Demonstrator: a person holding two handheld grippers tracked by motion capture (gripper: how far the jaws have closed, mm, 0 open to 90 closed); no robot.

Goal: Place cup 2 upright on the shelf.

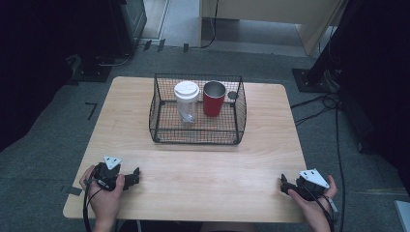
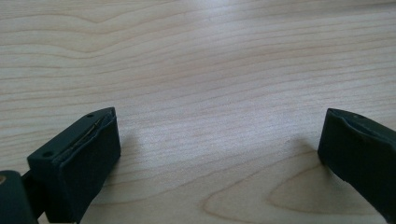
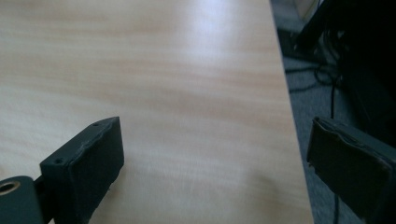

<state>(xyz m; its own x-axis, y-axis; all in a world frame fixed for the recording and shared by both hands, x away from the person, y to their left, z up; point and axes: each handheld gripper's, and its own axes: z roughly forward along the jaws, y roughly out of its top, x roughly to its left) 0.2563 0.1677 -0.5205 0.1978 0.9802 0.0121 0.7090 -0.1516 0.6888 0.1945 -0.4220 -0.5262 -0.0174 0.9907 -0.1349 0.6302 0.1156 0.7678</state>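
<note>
**Both tools parked at the near edge, cups waiting in the basket**

The left tool (image 1: 137,174) rests low on the table (image 1: 203,169) at the near left corner, its jaws spread wide with bare wood between them, as the left gripper view shows. The right tool (image 1: 284,183) sits at the near right corner, by the table's edge; its jaws also stand apart with nothing between them.

The things nearest to hand are well away, in the wire basket (image 1: 159,126) at the middle of the far half of the table: a clear cup with a white lid (image 1: 186,101) on the left and a red metal cup (image 1: 214,98) just beside it on the right, both upright.

The step in hand looks like the start of a reach. To do it well, lift each tool clear of the table first, then come over the basket's front wall from above rather than through the mesh. The cups stand close together, so take each from its outer side, and keep the jaws wide until they straddle the cup wall.
</note>
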